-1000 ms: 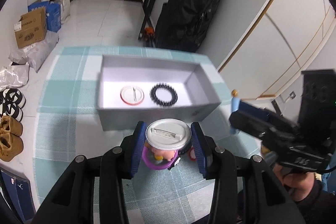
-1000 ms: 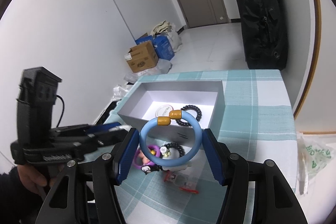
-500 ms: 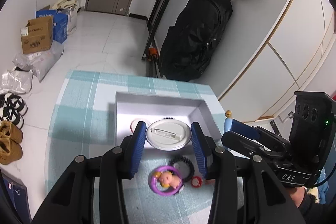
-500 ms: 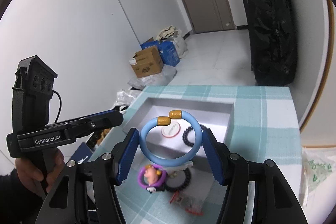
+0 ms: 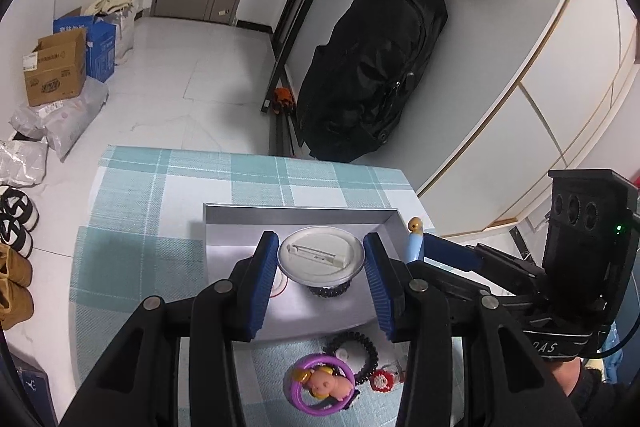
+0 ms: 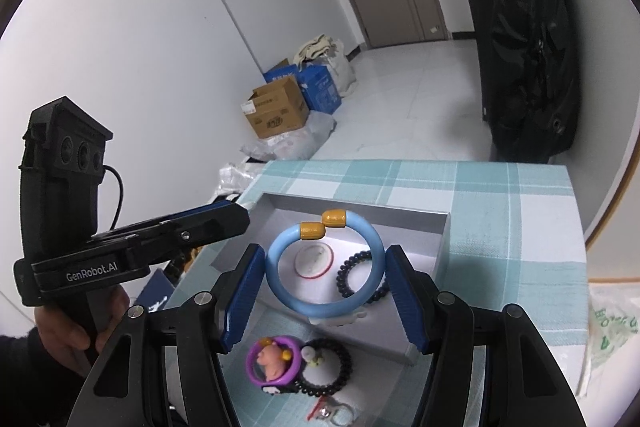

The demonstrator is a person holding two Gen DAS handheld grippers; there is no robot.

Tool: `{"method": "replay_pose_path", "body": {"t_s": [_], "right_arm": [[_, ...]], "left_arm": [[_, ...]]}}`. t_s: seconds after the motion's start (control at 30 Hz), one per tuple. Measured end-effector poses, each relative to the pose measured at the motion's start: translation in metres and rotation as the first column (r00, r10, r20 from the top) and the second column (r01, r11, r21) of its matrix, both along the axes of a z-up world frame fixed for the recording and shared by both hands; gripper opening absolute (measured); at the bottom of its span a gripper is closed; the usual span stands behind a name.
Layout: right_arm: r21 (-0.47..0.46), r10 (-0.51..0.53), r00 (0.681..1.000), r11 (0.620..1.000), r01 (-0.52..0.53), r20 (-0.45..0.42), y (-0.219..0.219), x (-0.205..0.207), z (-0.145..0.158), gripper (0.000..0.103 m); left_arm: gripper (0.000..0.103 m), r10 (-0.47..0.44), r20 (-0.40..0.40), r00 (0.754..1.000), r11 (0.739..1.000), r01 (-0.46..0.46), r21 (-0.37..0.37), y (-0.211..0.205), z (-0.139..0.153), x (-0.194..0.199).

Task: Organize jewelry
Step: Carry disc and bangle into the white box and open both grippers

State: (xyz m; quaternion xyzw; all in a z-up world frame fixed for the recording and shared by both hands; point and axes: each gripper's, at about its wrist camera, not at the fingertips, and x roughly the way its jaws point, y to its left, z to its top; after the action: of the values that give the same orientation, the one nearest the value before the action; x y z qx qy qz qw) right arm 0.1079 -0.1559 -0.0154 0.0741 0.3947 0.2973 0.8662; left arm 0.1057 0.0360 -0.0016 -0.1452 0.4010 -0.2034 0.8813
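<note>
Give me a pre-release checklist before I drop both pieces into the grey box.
1. Left gripper shut on white round badge: ok.
2. Right gripper shut on blue bangle: ok.
3. Badge over the grey box: ok.
4. Bangle over the box interior: ok.
5. Landing spots free: not ok, red-rimmed badge and black bead bracelet lie beneath.
6. Height above the box floor: cannot tell.

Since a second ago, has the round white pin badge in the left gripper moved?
Yes. The round white pin badge, gripped by the left gripper, has travelled forward from over the purple ring toy on the checked cloth to above the grey box.
</note>
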Motion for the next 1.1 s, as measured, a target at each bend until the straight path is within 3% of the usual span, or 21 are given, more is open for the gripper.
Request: {"method": "replay_pose_path", "body": {"t_s": [0.37, 0.77, 1.0, 1.1], "right_arm": [[0.058, 0.023, 0.998, 0.998, -0.020, -0.055, -0.002, 0.023, -0.013, 0.061], [0.021, 0.025, 0.997, 1.000, -0.023, -0.072, 0.000, 0.029, -0.020, 0.061], [-0.013, 0.029, 0.999, 0.999, -0.030, -0.044, 0.004, 0.027, -0.020, 0.063], [-0.031, 0.030, 0.999, 0.999, -0.031, -0.011, 0.006, 0.023, -0.015, 0.074]], "left_arm": [[0.038, -0.012, -0.096, 0.995, 1.000, 0.010, -0.023, -0.002, -0.019, 0.025], [0.038, -0.015, -0.146, 0.989, 0.999, 0.008, -0.049, -0.004, -0.029, 0.035], [0.038, -0.034, -0.131, 0.991, 0.995, 0.021, -0.099, -0.004, -0.026, 0.035], [0.041, -0.033, -0.143, 0.989, 0.994, 0.018, -0.107, -0.003, -0.026, 0.036]]}}
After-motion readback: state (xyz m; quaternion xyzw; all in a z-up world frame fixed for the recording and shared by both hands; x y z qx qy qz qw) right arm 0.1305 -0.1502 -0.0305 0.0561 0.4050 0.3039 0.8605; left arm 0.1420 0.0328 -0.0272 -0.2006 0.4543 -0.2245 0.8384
